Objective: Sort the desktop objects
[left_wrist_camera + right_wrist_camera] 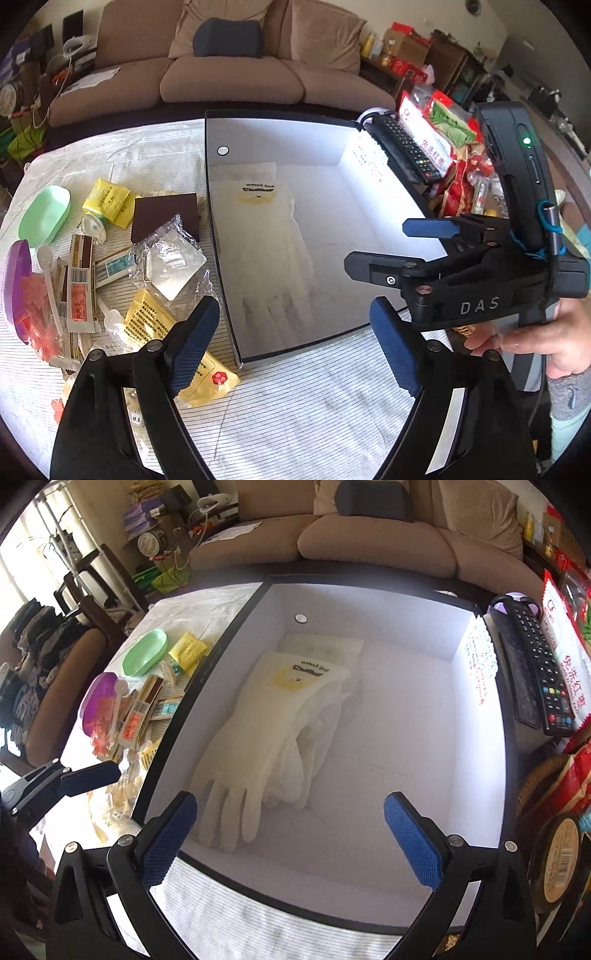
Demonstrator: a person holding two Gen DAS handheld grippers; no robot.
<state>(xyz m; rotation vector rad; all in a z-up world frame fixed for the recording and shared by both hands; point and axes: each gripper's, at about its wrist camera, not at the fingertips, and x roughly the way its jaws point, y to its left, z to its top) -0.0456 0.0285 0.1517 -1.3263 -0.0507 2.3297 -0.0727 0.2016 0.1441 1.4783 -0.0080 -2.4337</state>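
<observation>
A black-rimmed white box (218, 229) (424, 657) sits on the striped cloth. White rubber gloves (258, 738) (273, 236) lie inside it. Left of the box is a pile of small items: yellow sachets (107, 201), a brown block (166, 216), a clear packet (173, 262), a green dish (44, 214) (144, 651) and a purple case (16, 288). My left gripper (295, 350) is open and empty over the box's near left corner. My right gripper (291, 840) is open and empty above the box's near edge; it also shows in the left wrist view (391, 247).
A black remote (535, 672) (406, 147) lies along the box's right side, beside red snack bags (443, 129). A wicker basket with a jar (557, 849) stands at the right. A sofa (229, 74) is behind the table.
</observation>
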